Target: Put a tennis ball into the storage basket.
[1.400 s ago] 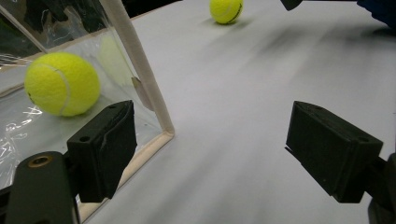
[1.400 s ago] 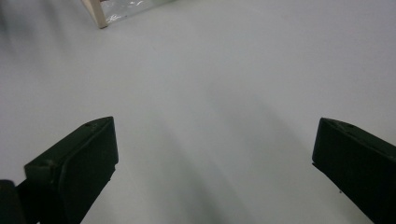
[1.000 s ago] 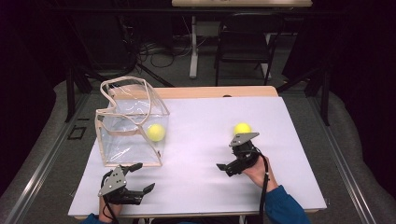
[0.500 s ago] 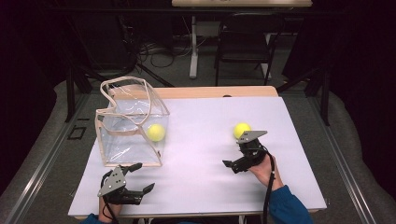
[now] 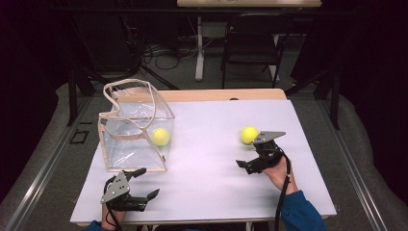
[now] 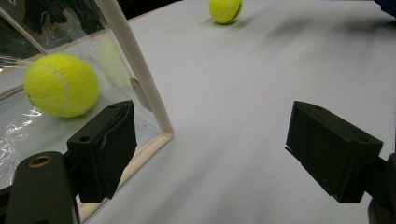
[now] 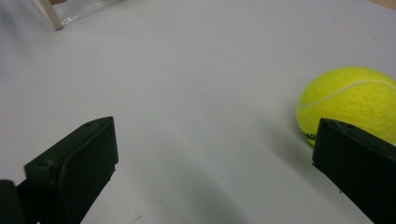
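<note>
A clear plastic bag [image 5: 126, 139] with beige trim stands at the table's left, with a yellow tennis ball [image 5: 160, 136] inside it. A second tennis ball [image 5: 248, 134] lies on the white table right of centre. My right gripper [image 5: 251, 156] is open just in front of that ball; in the right gripper view the ball [image 7: 348, 102] lies just beyond the right jaw, outside the gap [image 7: 215, 158]. My left gripper [image 5: 146, 183] is open and empty, near the bag's front corner. In the left gripper view the bagged ball [image 6: 60, 84] shows through the plastic, and the free ball [image 6: 225, 10] lies far off.
The white table top [image 5: 207, 183] stretches between the two grippers. The bag's trimmed front edge [image 6: 140, 79] stands close to my left jaw. A dark chair [image 5: 250, 48] and a desk leg stand beyond the table's far edge.
My right gripper has shifted a little to the right and forward, closer to the free ball. The left gripper, the bag and both balls have stayed put.
</note>
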